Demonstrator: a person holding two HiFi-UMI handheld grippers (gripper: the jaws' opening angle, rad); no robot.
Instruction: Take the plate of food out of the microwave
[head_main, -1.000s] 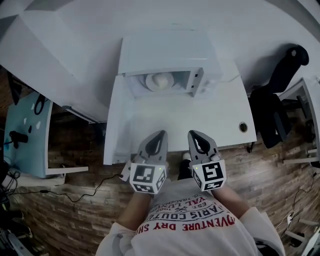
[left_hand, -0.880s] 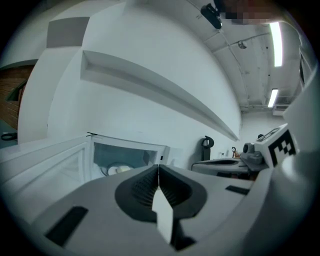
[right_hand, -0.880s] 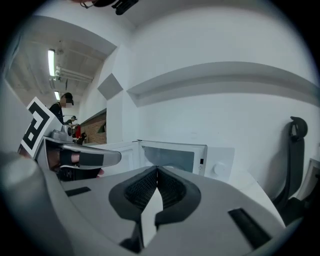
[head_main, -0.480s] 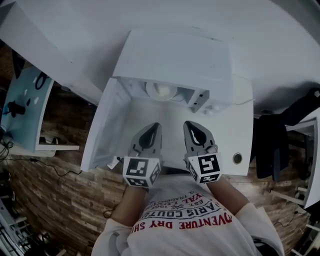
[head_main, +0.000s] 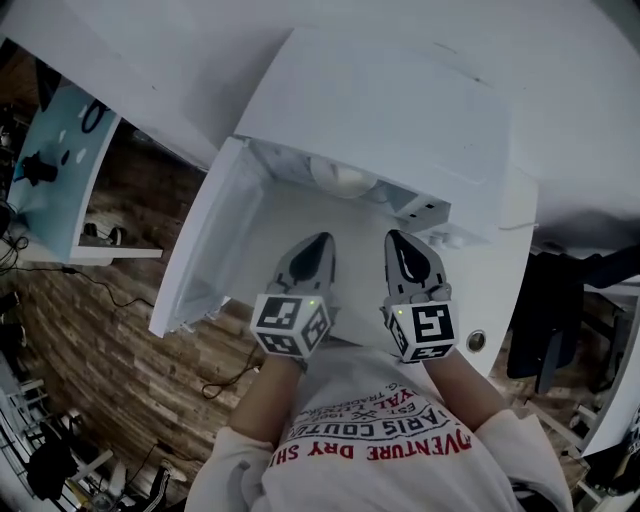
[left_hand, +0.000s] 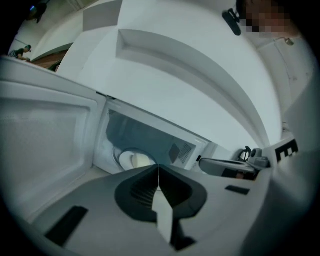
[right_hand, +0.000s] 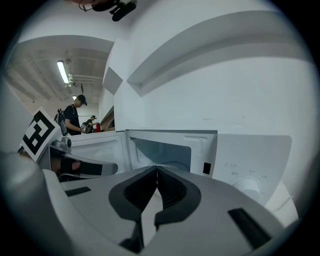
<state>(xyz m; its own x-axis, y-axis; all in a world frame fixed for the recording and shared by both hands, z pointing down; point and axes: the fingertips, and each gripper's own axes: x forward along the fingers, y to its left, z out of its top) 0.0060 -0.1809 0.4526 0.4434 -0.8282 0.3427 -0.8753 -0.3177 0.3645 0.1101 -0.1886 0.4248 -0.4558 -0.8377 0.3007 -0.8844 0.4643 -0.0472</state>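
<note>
The plate of food (left_hand: 133, 159), deep in the open microwave (head_main: 385, 110), is judged stiff, breakable and slick, best pinched at its near rim; left gripper (head_main: 316, 245) and right gripper (head_main: 398, 243) are seen closed, empty

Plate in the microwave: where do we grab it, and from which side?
Near rim of the plate, from the front. It lies flat in the microwave with food piled mid-plate, door swung left, so likely only that front edge is reachable.

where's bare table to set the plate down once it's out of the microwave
Bare tabletop lies between the open door, the microwave mouth, the left gripper and the right gripper. Crowded: the cavity, which holds the plate.
</note>
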